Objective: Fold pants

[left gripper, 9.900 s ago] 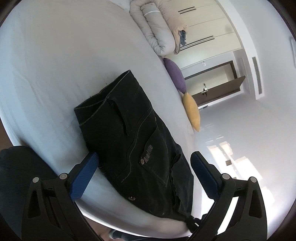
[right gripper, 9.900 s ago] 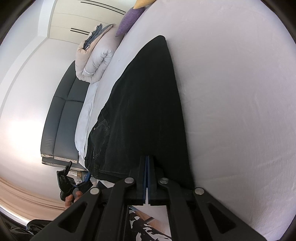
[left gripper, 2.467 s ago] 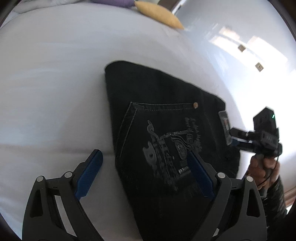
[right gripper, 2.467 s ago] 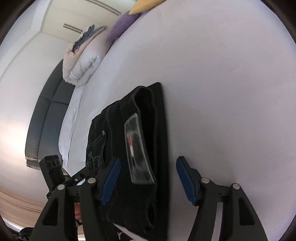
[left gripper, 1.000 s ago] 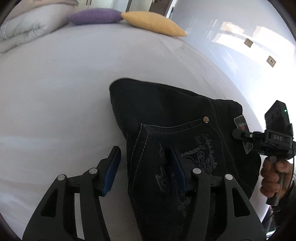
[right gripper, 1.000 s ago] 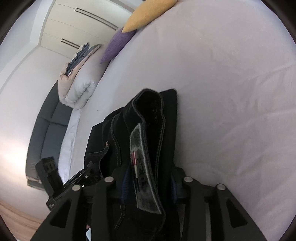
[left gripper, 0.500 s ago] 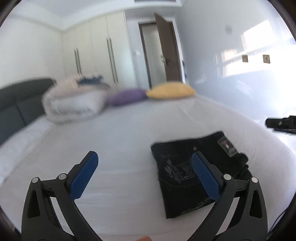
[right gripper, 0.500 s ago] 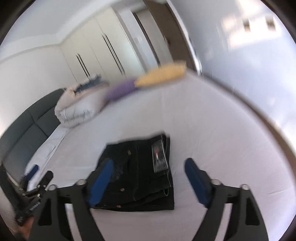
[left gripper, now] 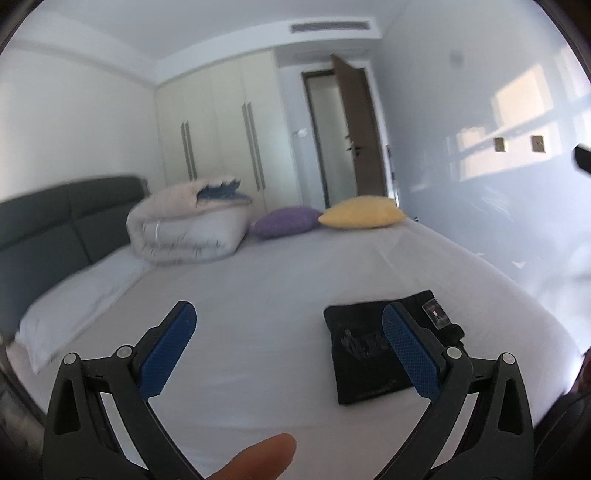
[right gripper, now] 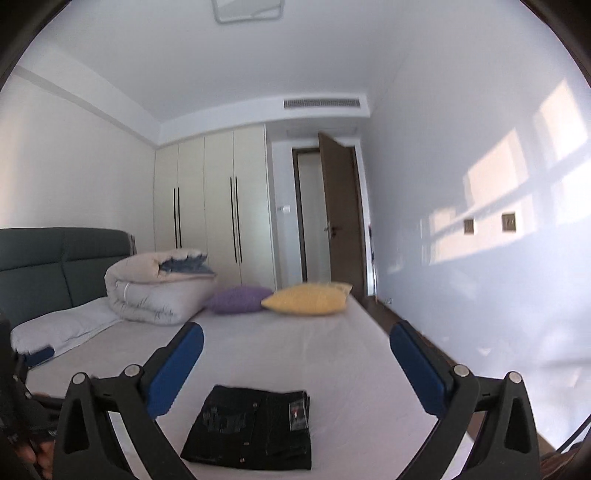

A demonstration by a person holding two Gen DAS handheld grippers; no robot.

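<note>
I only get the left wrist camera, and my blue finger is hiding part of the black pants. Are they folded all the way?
Observer: Yes. The right wrist camera shows the whole pants. They are one flat rectangle lying on the bed.
Operator: Is the other gripper grabbing them?
Observer: No. The right gripper has its jaws opening with nothing between them, and it is held apart from the pants.
Operator: Is there anything up high that I can't see?
Observer: Yes, a square ceiling light at the very top of that view.
</note>
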